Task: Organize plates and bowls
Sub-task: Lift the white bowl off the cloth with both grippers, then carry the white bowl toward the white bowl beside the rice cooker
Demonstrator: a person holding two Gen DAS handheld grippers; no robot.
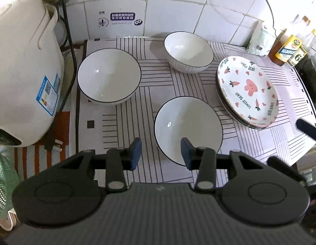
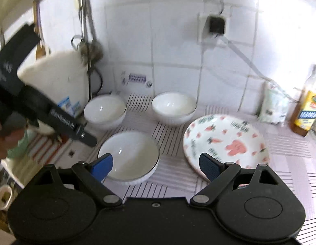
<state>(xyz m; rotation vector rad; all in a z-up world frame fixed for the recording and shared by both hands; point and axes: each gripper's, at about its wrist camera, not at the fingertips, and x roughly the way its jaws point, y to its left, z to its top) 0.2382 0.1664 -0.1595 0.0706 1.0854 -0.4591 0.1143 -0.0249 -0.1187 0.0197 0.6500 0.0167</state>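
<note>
Three white bowls with dark rims stand on the striped mat: one at the left point(image 1: 109, 75), one at the back point(image 1: 188, 51), one nearest point(image 1: 188, 126). To their right lies a stack of plates, the top one point(image 1: 247, 89) printed with carrots and a pink rabbit. My left gripper point(image 1: 161, 153) hangs open above the mat. Its right finger overlaps the nearest bowl's near rim in the picture, and nothing is held. My right gripper point(image 2: 155, 166) is wide open and empty, above the gap between the nearest bowl point(image 2: 128, 157) and the plates point(image 2: 225, 143).
A white rice cooker point(image 1: 25, 71) fills the left side, with a loose plug point(image 1: 53, 145) and a green basket point(image 1: 2, 183) below it. Bottles point(image 1: 288, 49) and a white bag point(image 1: 260, 40) stand at the back right. Tiled wall lies behind.
</note>
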